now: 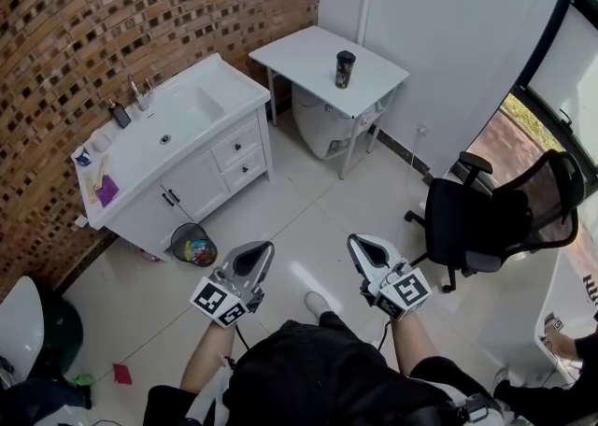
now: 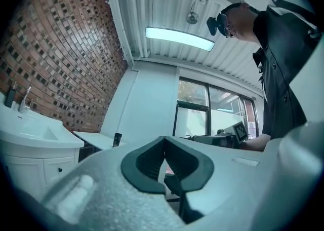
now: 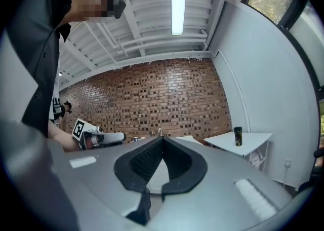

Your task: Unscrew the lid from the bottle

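A dark bottle [image 1: 345, 69] with its lid on stands upright on a small white table [image 1: 308, 49] far ahead by the wall. It also shows small in the left gripper view as the bottle [image 2: 117, 139] and in the right gripper view as the bottle [image 3: 237, 136]. My left gripper [image 1: 263, 250] and right gripper [image 1: 358, 244] are held close to my body, well short of the table. Both are shut with nothing between their jaws. The left gripper [image 2: 164, 141] and the right gripper [image 3: 162, 140] show their pads meeting at the tips.
A white sink cabinet [image 1: 201, 172] stands at the left against the brick wall, with a waste bin [image 1: 193, 246] at its foot. A black office chair [image 1: 486, 219] is at the right. A white container [image 1: 322, 125] sits under the table.
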Demonstrator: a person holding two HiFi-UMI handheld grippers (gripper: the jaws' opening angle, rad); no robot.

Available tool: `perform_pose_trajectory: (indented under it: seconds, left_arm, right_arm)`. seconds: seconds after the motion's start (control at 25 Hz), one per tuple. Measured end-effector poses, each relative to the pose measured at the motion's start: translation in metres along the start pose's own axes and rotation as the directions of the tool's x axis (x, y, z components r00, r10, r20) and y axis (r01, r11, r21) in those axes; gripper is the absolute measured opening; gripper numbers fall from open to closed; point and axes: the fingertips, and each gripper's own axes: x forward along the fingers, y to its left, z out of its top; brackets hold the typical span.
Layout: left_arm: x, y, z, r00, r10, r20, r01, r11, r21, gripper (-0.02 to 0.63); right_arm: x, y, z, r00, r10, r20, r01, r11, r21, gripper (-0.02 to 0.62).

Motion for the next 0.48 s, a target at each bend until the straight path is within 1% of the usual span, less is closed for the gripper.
perform_pose_trajectory:
  seconds: [0.12,0.28,0.4,0.48]
  left_arm:
    - [-0.01,-0.003,-0.004,1.0,-0.016,-0.024,0.016,1.0,0.003,0.002]
    - [-0.018,-0.007,-0.012,0.998,-0.038,-0.051,0.037,0.999,-0.021,0.002]
    - [-0.013,-0.006,-0.019,0.996,-0.05,-0.071,0.047,0.998,-0.039,0.002]
    - [-0.004,-0.004,-0.023,0.996,-0.05,-0.077,0.047,0.998,-0.044,0.002]
  right_arm:
    - [-0.009,0.011,-0.01,1.0,-0.027,-0.014,0.027,1.0,0.01,0.005]
    - [-0.02,0.021,-0.022,0.997,-0.065,-0.035,0.066,0.997,0.027,0.005]
    - [-0.019,0.019,-0.025,0.996,-0.068,-0.057,0.069,0.998,0.012,0.005]
    - [-0.018,0.009,-0.024,0.996,-0.071,-0.06,0.072,0.997,0.01,0.005]
